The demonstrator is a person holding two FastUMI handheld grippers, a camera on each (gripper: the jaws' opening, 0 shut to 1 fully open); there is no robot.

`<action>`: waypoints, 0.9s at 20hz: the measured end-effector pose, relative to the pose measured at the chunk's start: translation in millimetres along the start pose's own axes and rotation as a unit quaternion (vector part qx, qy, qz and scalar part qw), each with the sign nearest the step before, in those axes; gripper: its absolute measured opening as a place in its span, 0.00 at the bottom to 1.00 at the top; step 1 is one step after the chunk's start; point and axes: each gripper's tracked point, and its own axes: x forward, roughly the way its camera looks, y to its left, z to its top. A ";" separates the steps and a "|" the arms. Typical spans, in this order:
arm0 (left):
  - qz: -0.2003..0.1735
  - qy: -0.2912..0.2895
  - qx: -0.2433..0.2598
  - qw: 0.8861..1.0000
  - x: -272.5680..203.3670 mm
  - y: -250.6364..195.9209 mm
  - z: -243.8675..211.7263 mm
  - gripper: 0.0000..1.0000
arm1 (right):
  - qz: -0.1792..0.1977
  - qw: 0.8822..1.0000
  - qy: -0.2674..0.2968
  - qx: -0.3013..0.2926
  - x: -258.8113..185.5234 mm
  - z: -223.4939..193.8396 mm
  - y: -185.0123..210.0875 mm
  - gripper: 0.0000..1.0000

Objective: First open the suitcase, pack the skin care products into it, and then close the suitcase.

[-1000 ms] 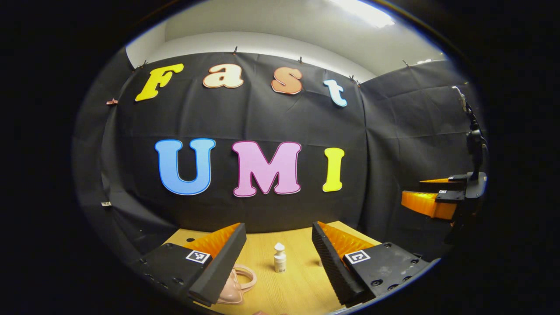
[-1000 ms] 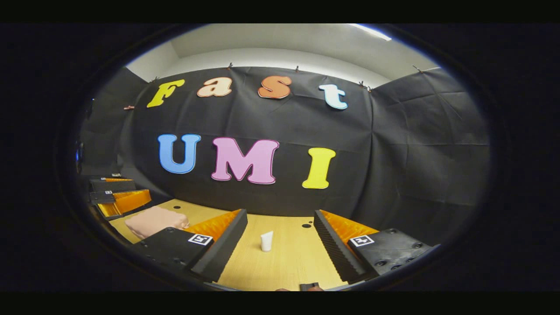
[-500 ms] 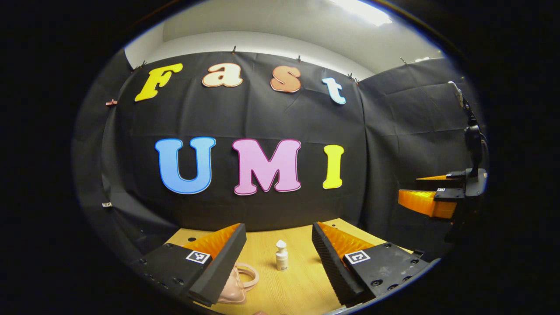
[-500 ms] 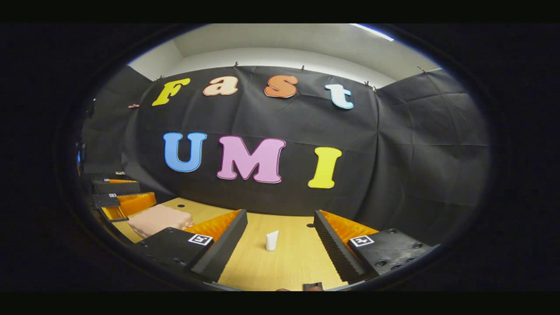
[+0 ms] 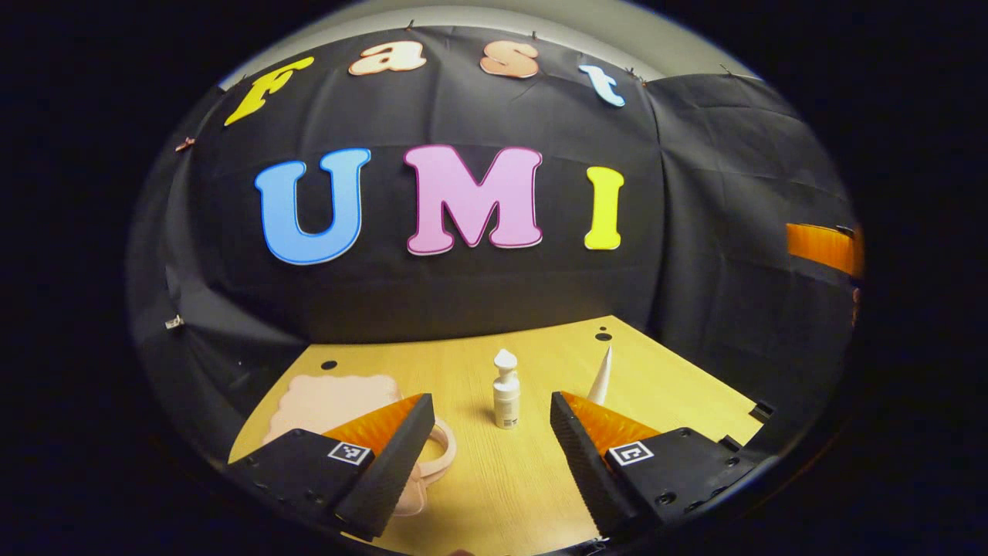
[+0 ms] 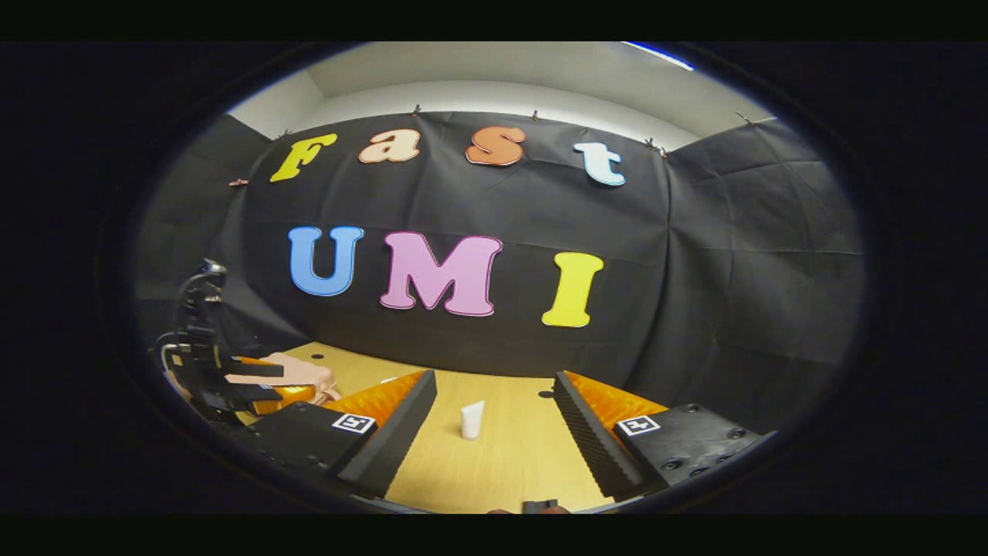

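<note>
A small pink suitcase (image 5: 332,398) lies shut on the wooden table (image 5: 656,401), its handle (image 5: 444,448) facing me. A white pump bottle (image 5: 506,390) stands upright at mid-table, and a white tube (image 5: 601,376) stands behind it to the right. My left gripper (image 5: 492,417) hovers open above the table's near side, with the suitcase under its left finger and nothing between the fingers. In the right gripper view, my right gripper (image 6: 494,394) is open and empty, the tube (image 6: 471,421) ahead of it. The suitcase (image 6: 297,371) lies far left there, the left gripper (image 6: 266,384) in front of it.
Black cloth walls close the table at the back and on both sides. Small round holes (image 5: 329,364) (image 5: 603,337) mark the tabletop near its far edge. One finger of the right gripper (image 5: 822,247) shows high at the right of the left gripper view.
My left gripper has tipped downward and moved toward the suitcase, so more tabletop and the suitcase's lid now show. The right gripper has barely moved. Both stay open.
</note>
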 end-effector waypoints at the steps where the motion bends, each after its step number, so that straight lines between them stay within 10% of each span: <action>1: 0.012 0.014 -0.007 1.000 13.7 3.0 -7.1 0.96 | 0.010 1.000 0.002 -0.002 4.6 -3.7 -2.7 0.98; 11: 0.112 0.177 -0.019 0.978 111.6 34.6 -99.2 0.98 | 0.126 0.991 0.049 -0.012 80.7 -57.9 -16.0 0.97; 18: 0.151 0.248 0.003 0.957 150.3 67.0 -139.3 0.97 | 0.116 0.989 0.086 -0.021 104.8 -75.3 -33.5 0.98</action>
